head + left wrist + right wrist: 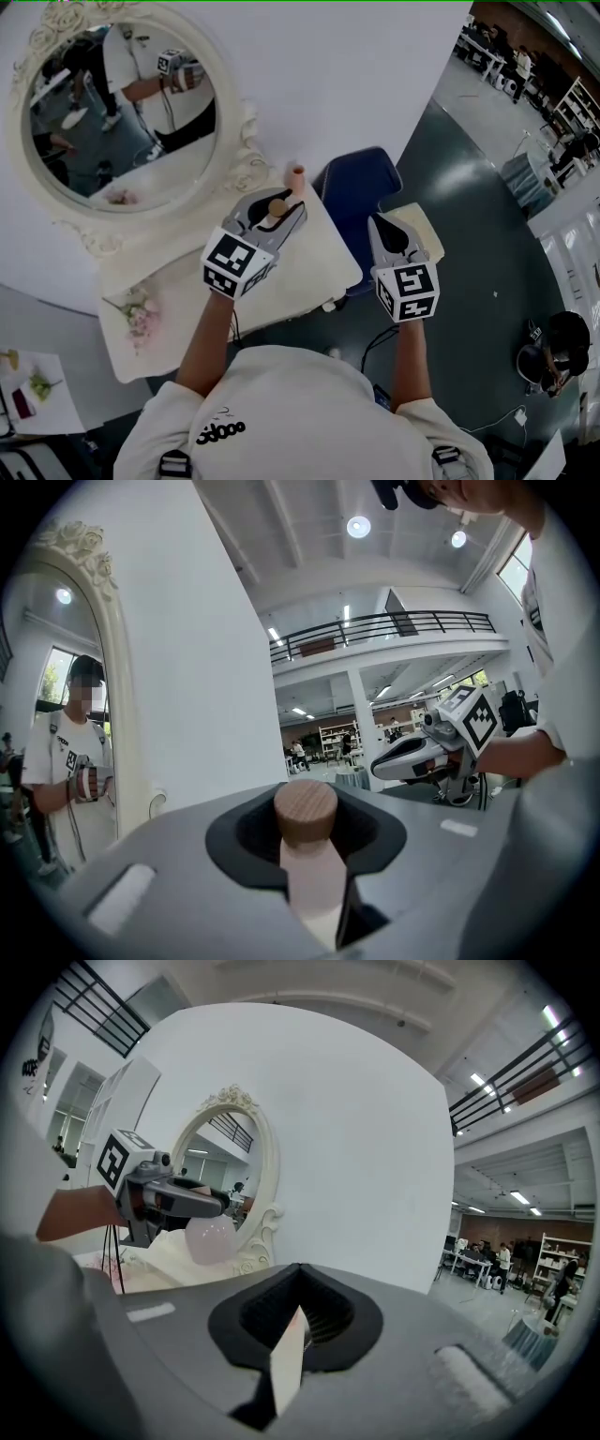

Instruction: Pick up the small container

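Observation:
The small container (278, 206) is a pale pink bottle with a round wooden cap (306, 810). My left gripper (274, 217) is shut on its neck and holds it above the cream table (309, 272). In the right gripper view its rounded pink body (208, 1238) hangs below the left gripper (202, 1206). My right gripper (384, 228) hovers to the right, past the table's edge, with its jaws together. It also shows in the left gripper view (403, 758). A thin pale strip (289, 1358) shows in the seam between its jaws; what it is I cannot tell.
An oval mirror (122, 103) in an ornate white frame leans on the white wall behind the table. A second small capped bottle (297, 175) stands at the table's far edge. A blue chair (361, 187) is beyond it. A pink flower (141, 319) lies at the table's left.

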{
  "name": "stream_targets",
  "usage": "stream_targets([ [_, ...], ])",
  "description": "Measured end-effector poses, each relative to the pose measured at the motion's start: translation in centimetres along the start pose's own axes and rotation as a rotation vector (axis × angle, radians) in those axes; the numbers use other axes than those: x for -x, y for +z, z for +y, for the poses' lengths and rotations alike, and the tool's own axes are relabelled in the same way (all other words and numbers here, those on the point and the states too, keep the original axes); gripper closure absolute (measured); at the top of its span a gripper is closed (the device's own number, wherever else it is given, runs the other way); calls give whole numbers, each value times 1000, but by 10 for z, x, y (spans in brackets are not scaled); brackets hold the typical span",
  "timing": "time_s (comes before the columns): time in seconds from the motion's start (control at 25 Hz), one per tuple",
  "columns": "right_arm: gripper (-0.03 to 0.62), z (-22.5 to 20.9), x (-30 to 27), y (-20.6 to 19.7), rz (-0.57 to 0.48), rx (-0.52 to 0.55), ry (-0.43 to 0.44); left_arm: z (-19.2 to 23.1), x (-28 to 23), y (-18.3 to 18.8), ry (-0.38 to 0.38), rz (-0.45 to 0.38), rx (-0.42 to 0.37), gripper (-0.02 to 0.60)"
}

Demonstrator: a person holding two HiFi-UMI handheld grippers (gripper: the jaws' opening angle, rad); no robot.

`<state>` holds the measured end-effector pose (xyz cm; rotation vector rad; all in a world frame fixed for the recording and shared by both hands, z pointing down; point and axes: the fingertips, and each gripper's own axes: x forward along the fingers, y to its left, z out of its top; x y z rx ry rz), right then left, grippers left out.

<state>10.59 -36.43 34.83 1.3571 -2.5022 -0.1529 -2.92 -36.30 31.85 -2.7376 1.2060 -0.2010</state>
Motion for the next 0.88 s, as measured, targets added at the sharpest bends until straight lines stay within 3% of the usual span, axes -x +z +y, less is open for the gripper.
stream_targets([
  [0.88,592,1,6,-12,20,-10,9,-6,2,-8,25,13,3,454],
])
